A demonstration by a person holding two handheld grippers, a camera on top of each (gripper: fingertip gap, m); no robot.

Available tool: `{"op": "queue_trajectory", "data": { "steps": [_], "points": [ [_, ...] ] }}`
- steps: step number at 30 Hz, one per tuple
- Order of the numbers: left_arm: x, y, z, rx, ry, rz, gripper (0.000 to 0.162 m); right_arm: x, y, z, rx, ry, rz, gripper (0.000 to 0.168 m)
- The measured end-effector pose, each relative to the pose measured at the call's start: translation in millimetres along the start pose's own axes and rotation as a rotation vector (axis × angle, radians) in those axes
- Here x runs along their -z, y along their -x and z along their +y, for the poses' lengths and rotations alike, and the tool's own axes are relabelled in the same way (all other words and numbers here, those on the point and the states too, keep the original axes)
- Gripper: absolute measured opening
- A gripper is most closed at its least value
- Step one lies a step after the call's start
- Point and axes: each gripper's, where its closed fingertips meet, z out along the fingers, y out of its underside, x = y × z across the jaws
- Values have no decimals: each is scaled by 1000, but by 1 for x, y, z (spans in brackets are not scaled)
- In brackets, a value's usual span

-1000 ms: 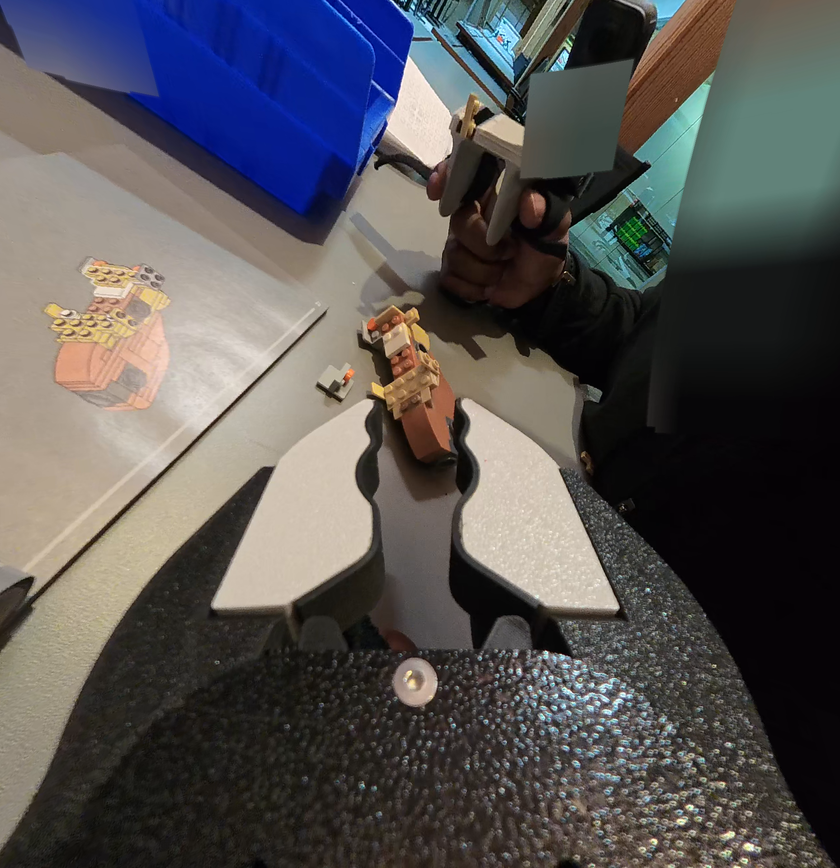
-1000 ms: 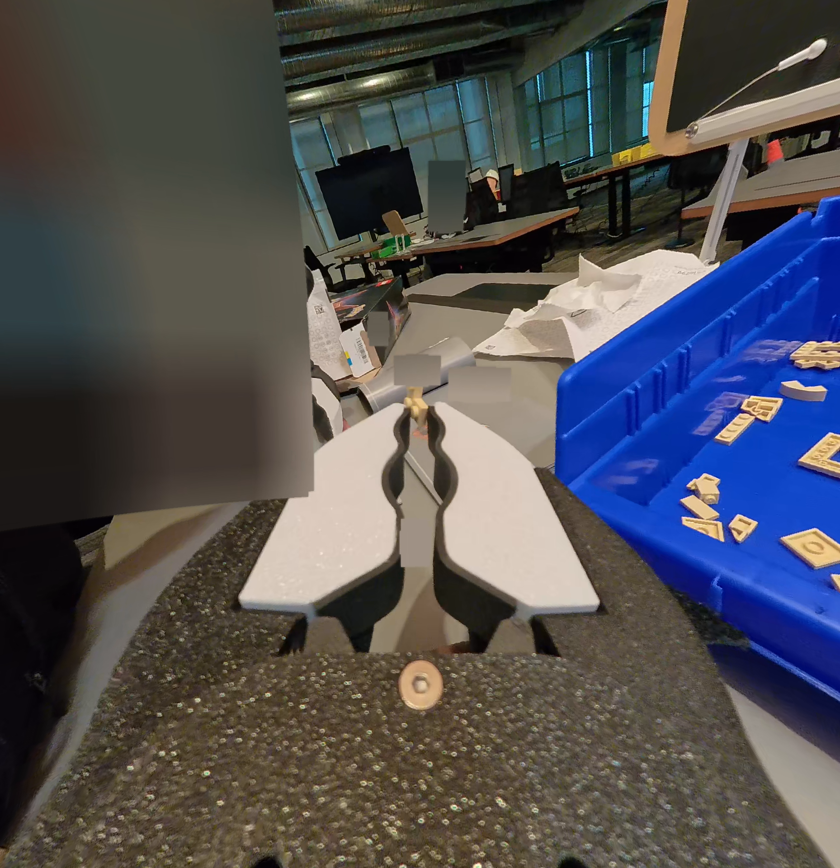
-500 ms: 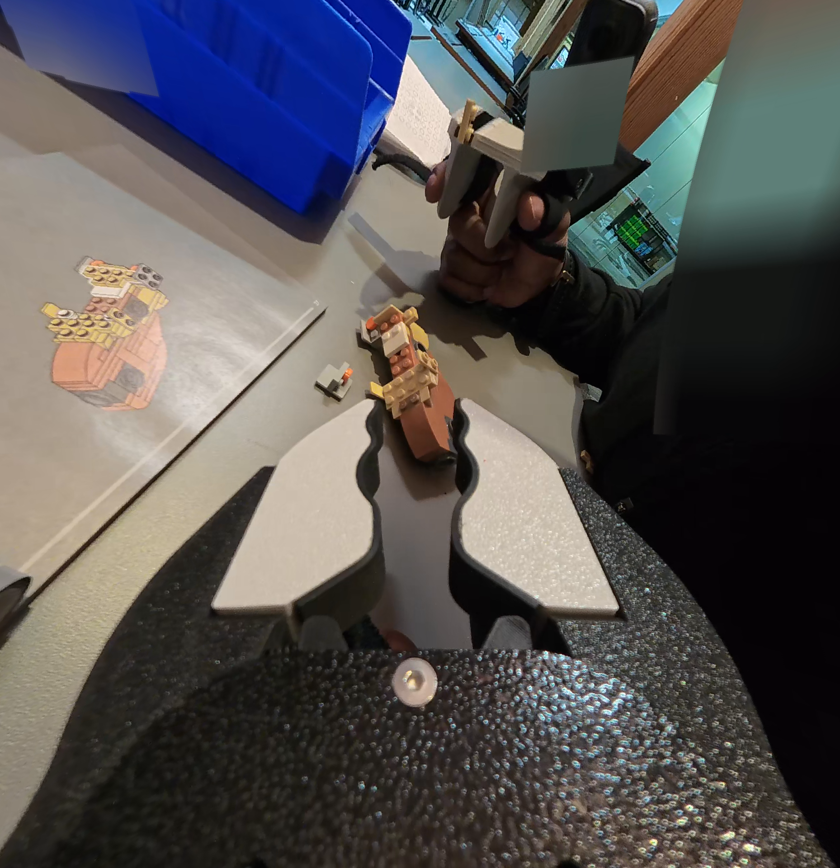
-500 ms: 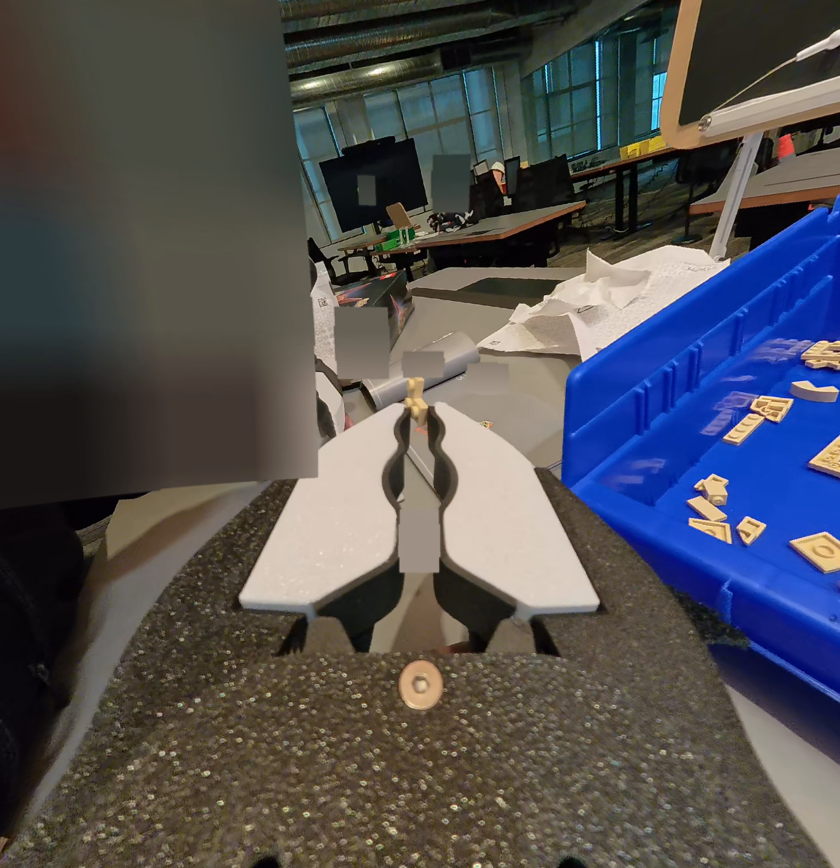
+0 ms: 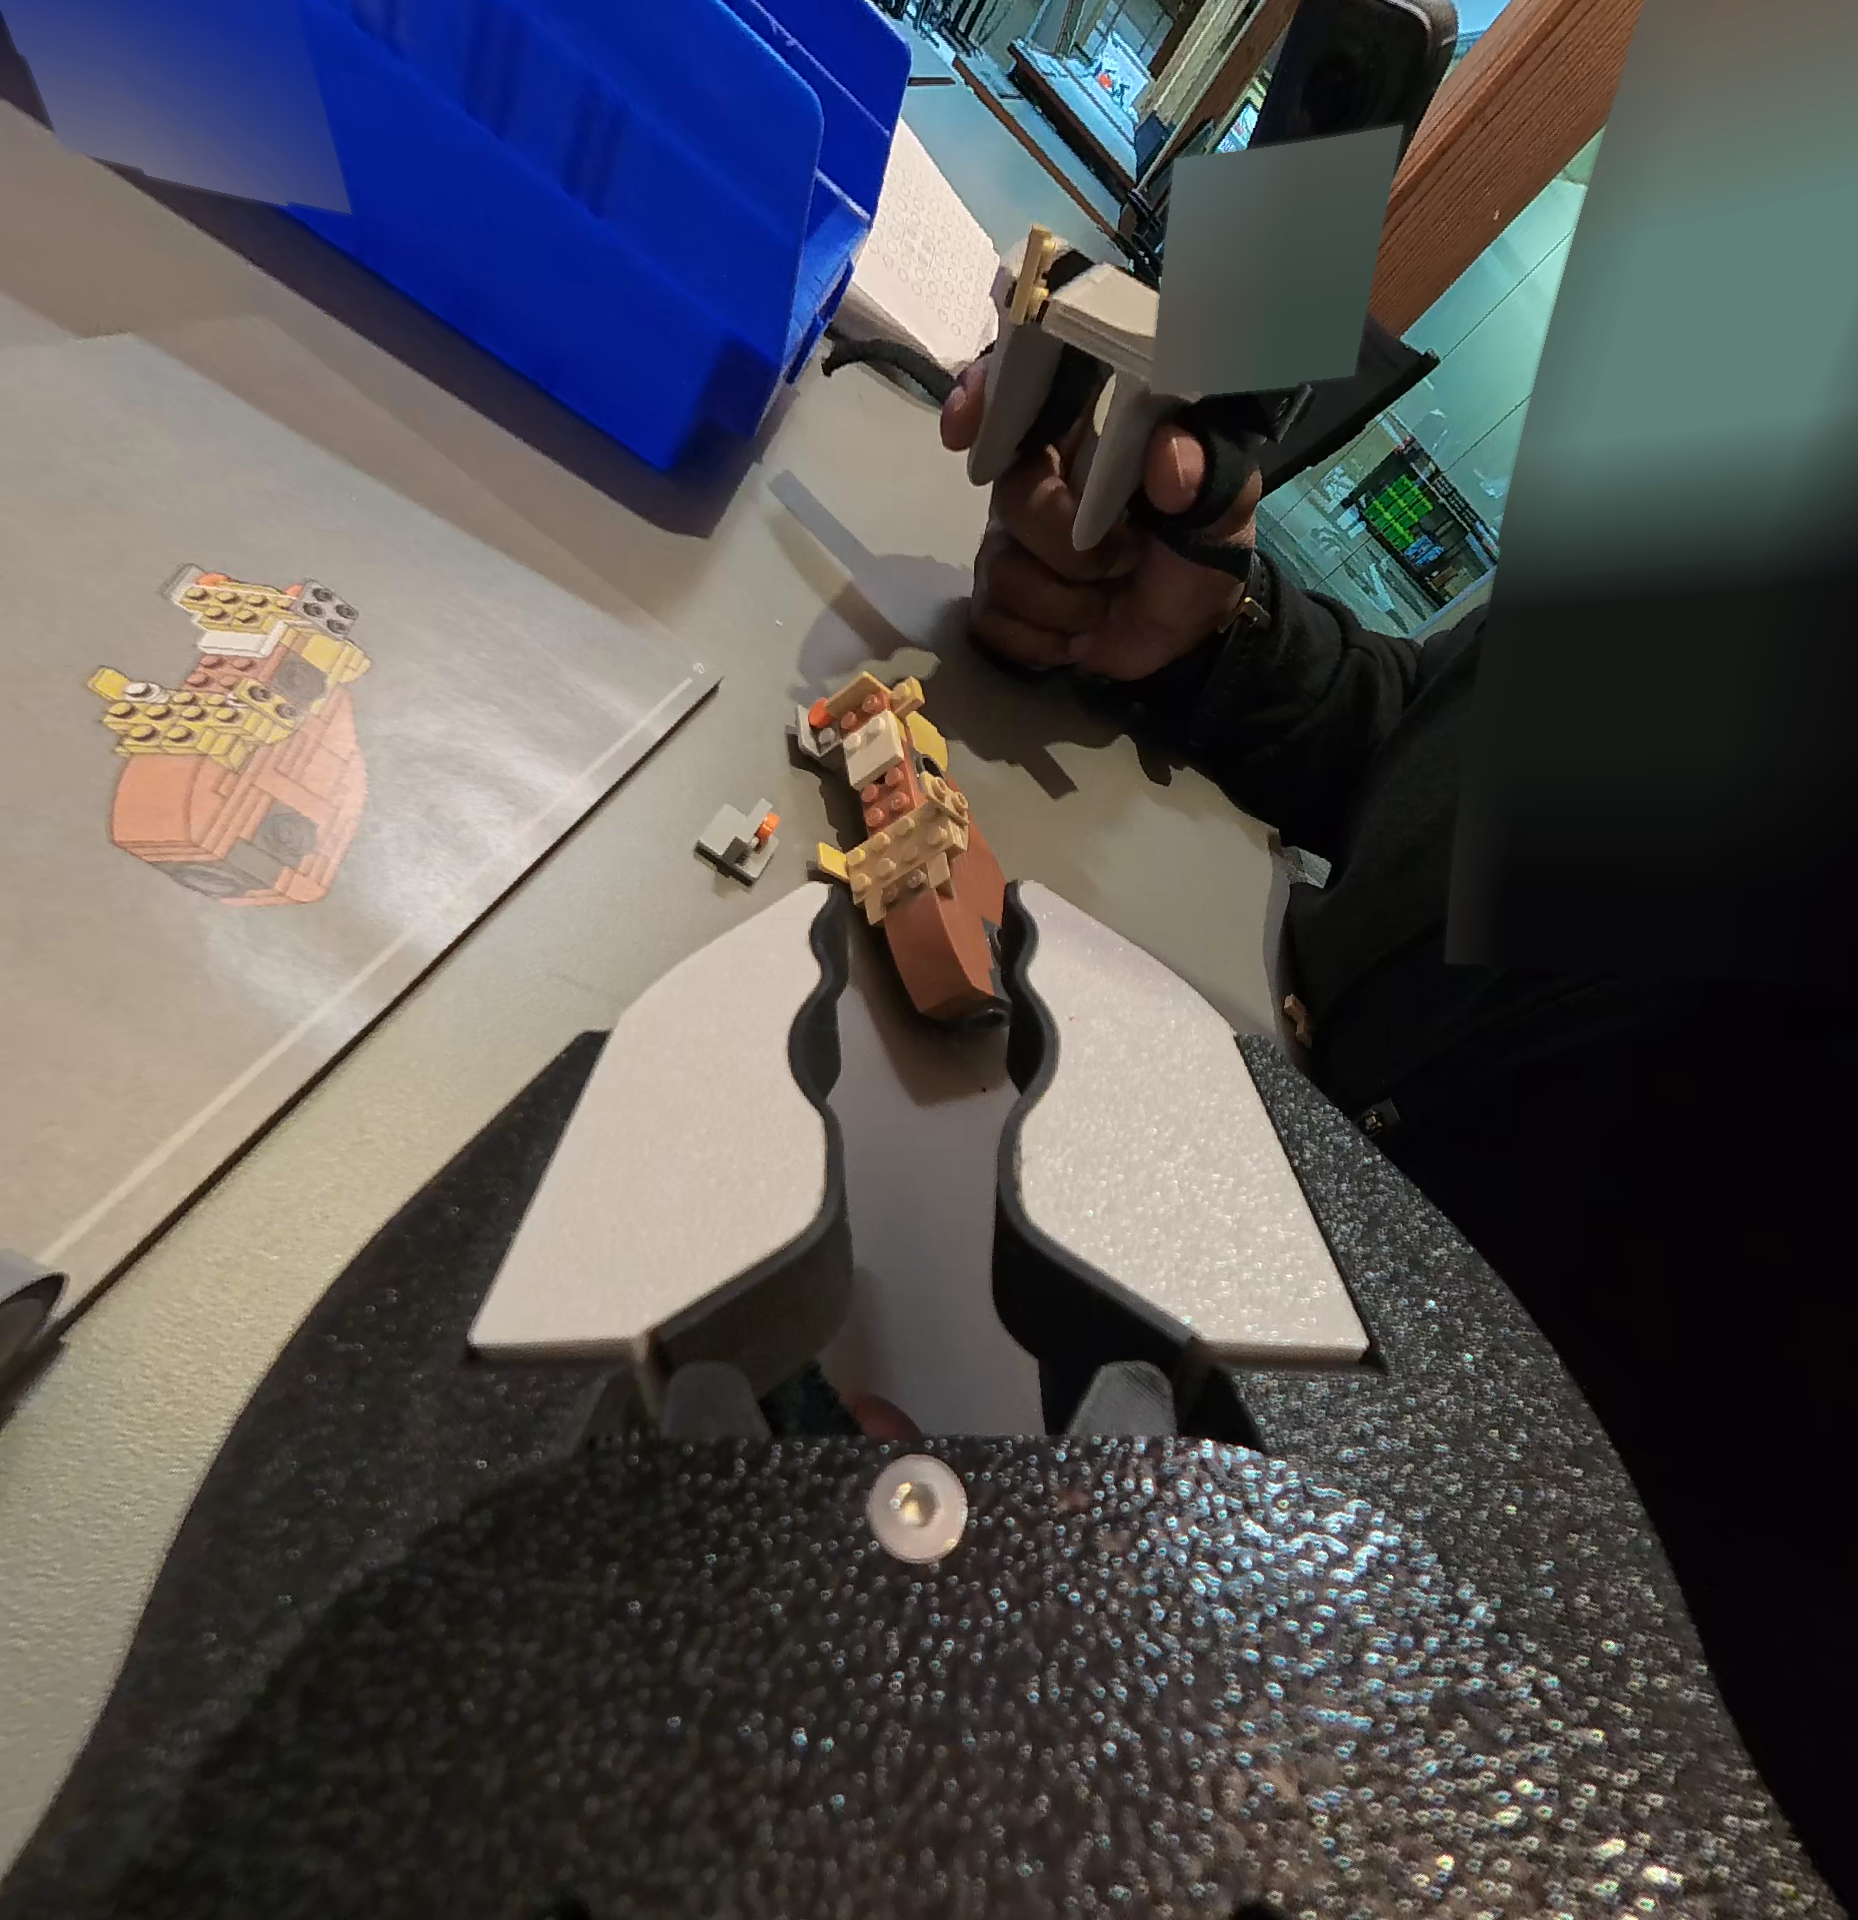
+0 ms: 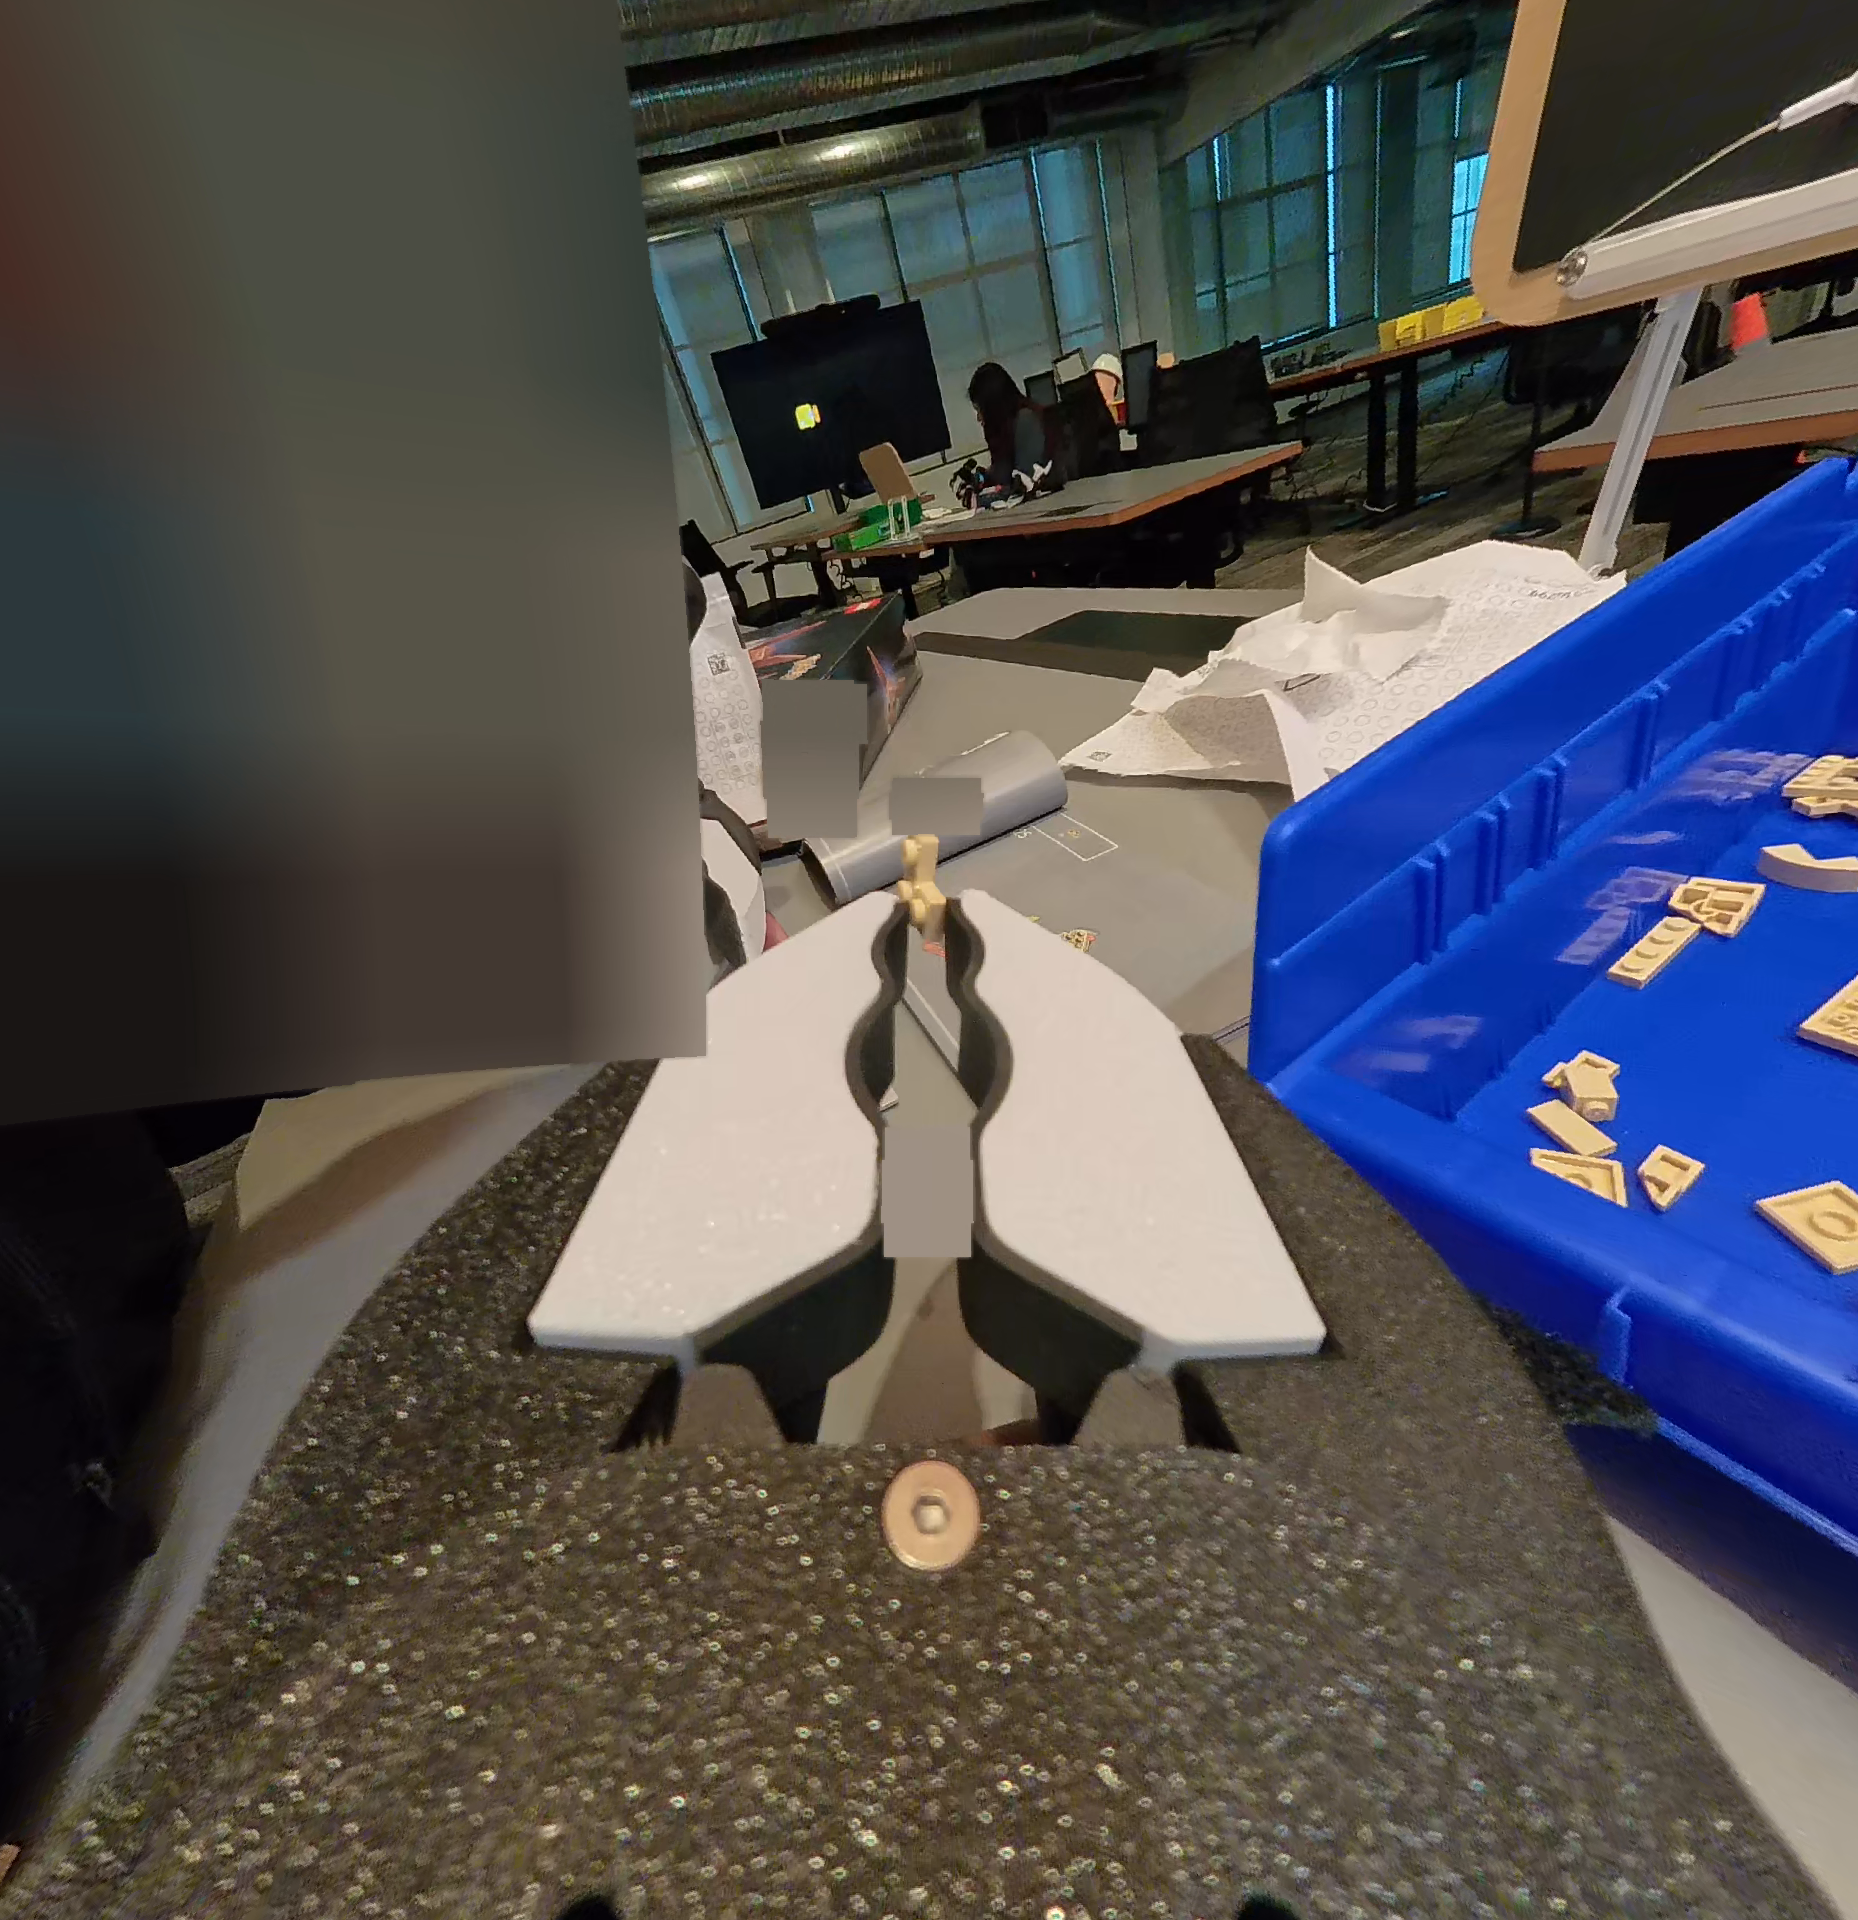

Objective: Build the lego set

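Your left tongs sit low over the grey counter, their grey fingers apart and bracketing the brown rear end of the small brown, tan and orange lego model at the frame's centre; the right finger looks to touch its side, but you cannot tell for sure. Just left of the model lies a little grey lego piece with an orange stud. At centre left rests the printed instruction sheet showing the model, and the blue plastic bins fill the upper left. Your right tongs are pinched together on a small tan lego piece that sticks up past their tips. At right, another blue plastic bin holds scattered tan lego plates.
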Motion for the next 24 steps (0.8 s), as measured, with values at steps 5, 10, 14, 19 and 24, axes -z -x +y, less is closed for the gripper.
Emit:
{"op": "queue_trajectory", "data": {
  "steps": [5,10,14,19,24],
  "points": [
    [0,0,0,0,1,0,27,0,1,0,2,2,-2,6],
    [0,0,0,1,-1,1,27,-2,2,2,7,9,-6,6],
    [0,0,0,0,0,0,27,-2,3,3,18,17,-7,6],
    [0,0,1,-3,5,-11,27,-5,6,10,122,92,13,6],
    [-1,1,2,-6,13,-18,27,-8,5,35,301,290,36,6]
  ]
}}
